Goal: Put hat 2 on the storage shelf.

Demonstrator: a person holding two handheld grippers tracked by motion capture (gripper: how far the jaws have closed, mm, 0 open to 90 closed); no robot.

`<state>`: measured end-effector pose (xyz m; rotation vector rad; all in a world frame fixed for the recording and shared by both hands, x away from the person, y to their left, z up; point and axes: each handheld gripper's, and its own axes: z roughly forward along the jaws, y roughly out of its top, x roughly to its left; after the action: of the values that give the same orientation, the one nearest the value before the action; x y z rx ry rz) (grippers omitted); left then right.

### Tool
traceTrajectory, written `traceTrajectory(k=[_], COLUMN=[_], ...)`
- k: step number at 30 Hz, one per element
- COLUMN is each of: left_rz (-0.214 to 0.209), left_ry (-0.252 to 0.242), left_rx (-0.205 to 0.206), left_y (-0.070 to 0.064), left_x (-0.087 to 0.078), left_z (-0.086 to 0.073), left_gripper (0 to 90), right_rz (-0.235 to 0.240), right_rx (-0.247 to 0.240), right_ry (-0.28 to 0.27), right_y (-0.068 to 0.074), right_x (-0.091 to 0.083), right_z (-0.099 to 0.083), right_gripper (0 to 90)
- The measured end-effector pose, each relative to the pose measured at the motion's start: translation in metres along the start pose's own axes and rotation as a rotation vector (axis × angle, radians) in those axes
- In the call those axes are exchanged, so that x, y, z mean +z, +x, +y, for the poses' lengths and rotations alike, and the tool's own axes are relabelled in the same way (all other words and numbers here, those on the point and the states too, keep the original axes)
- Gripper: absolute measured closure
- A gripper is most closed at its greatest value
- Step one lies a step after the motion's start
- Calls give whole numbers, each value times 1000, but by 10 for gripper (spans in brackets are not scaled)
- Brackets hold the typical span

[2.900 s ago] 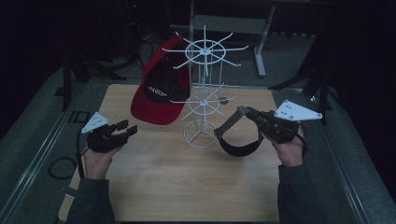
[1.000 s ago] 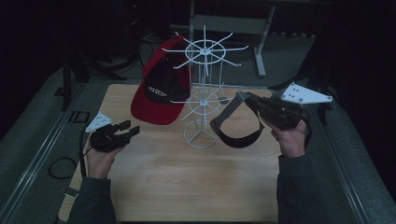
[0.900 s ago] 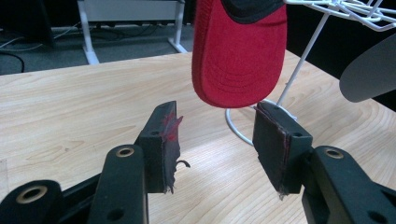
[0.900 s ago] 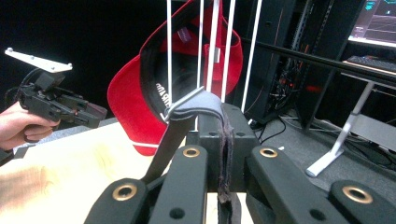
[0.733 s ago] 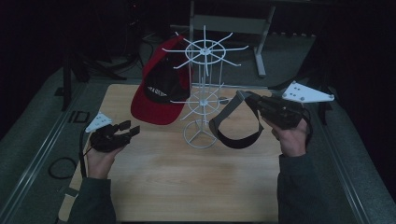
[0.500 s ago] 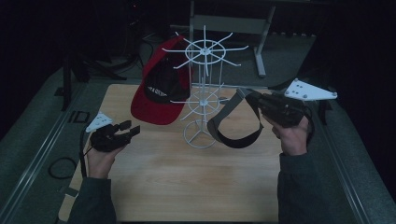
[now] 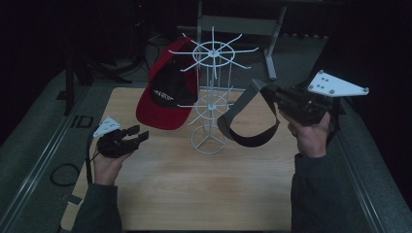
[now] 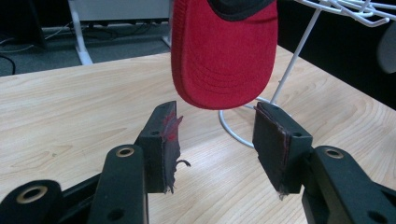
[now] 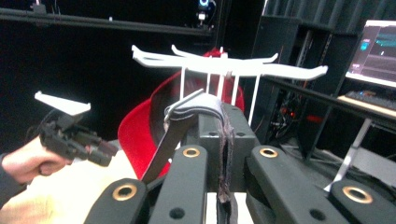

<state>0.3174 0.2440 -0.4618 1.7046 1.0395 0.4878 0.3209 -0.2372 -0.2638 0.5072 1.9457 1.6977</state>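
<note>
Fingers of your right gripper [image 7: 262, 89] are clamped on the black strap loop [image 7: 248, 121] beside the white wire rack [image 7: 212, 92]; your left gripper [image 7: 138, 136] sits unclenched.

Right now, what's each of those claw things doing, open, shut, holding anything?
Left gripper: open, holding nothing.
Right gripper: shut on the black strap, lifted beside the white wire rack.
</note>
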Motion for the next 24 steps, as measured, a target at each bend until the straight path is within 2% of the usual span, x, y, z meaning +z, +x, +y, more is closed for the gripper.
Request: traceTrajectory(k=[6,12,16,19,21,23,24], left_rz=[-3,-2,-5,-5,-4,-3,-2], left_ry=[1,3,7,3,-1,-1,0], left_rx=[-1,0,-2,1,-3,-4,-4], left_y=[-1,0,-1,-1,1,1,1], left_x=[1,2,3,2,1,1,0], left_z=[0,0,-1,-1,0,0,-1], left_gripper=[512,512,512,512,512,512,512], right_rz=[-9,-9,-15,-31,-20,-9,-9], right_rx=[11,18,23,30,35,32,32], right_ry=[-30,-40,0,54,92,114,123], right_y=[-10,-20,-25,-28,-30,-29,-28], right_x=[5,20,37,49,55,57,57], right_z=[19,31,30,22,14,8,5], right_gripper=[879,879,879,878,873,840,793])
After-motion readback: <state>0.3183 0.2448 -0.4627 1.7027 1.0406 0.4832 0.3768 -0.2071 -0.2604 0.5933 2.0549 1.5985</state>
